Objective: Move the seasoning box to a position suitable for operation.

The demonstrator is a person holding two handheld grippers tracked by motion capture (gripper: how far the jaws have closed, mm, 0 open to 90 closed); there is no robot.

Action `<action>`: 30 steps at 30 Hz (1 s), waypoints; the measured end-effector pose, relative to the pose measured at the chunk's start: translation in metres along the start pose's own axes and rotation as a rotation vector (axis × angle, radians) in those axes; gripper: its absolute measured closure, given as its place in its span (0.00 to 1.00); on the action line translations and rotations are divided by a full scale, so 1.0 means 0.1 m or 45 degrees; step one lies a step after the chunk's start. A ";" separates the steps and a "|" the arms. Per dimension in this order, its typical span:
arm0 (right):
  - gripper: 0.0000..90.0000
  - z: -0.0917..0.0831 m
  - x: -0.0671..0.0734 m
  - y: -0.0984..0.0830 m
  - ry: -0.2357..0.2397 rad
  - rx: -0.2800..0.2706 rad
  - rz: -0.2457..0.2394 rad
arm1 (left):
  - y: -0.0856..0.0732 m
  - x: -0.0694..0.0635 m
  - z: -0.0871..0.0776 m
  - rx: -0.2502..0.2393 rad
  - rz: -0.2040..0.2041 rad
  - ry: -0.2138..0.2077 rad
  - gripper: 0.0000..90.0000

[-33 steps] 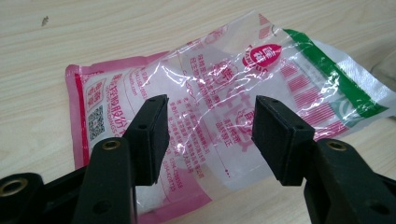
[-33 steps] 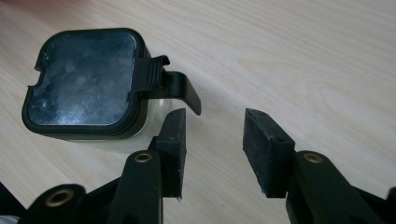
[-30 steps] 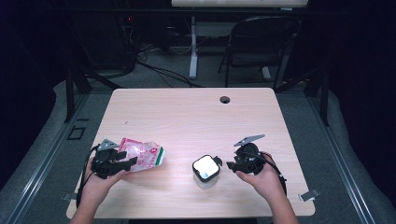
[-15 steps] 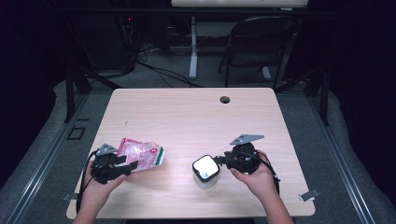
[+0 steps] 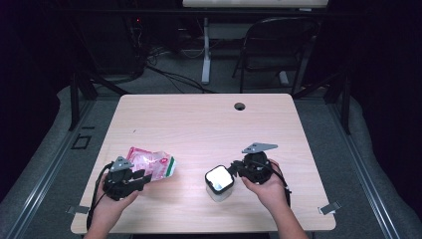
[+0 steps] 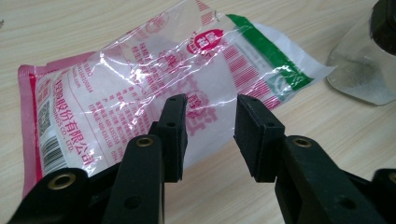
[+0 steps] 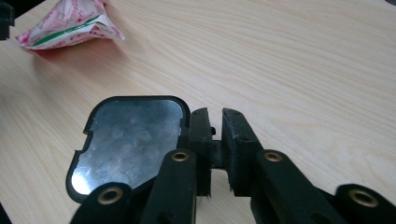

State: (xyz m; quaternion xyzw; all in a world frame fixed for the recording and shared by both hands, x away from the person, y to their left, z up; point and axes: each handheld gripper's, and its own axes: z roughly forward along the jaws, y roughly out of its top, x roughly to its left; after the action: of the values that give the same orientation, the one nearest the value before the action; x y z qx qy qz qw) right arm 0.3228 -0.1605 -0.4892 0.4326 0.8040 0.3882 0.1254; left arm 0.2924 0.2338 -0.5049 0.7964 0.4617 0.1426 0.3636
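Between the left jaws: edge of the pink plastic bag (image 6: 140, 88), pads not yet pressing it.
Left gripper (image 6: 210, 123): jaws spread, just closing.
Right gripper (image 7: 215, 140): jaws just closing, pinching a tab on the jar lid (image 7: 128, 140).
Jar (image 5: 219, 183): beside the right jaws.

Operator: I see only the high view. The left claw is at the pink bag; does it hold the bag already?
Observer: Not yet. The left claw has just been closing, but its jaws stand apart. The edge of the pink bag shows in the gap, unpressed.
Operator: And on the other side?
Observer: The right claw has just been closing beside the jar lid. Its jaws are nearly together, with a small black part between them. Whether they pinch it, I cannot tell.
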 end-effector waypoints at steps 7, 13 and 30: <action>0.99 0.05 -0.02 -0.02 -0.020 0.044 0.013 | 0.08 -0.18 0.06 0.017 0.048 -0.080 0.86; 0.97 0.04 -0.07 -0.03 0.005 0.037 0.064 | 0.17 -0.36 0.20 0.065 0.124 -0.115 0.94; 0.97 0.05 -0.01 -0.01 0.035 0.044 0.058 | 0.37 -0.81 0.49 0.121 0.235 -0.256 1.00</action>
State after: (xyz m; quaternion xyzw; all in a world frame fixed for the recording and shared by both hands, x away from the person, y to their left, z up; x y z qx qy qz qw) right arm 0.3260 -0.1589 -0.4934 0.4476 0.8021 0.3831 0.0979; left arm 0.2999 0.1324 -0.5036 0.8620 0.3541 0.0728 0.3553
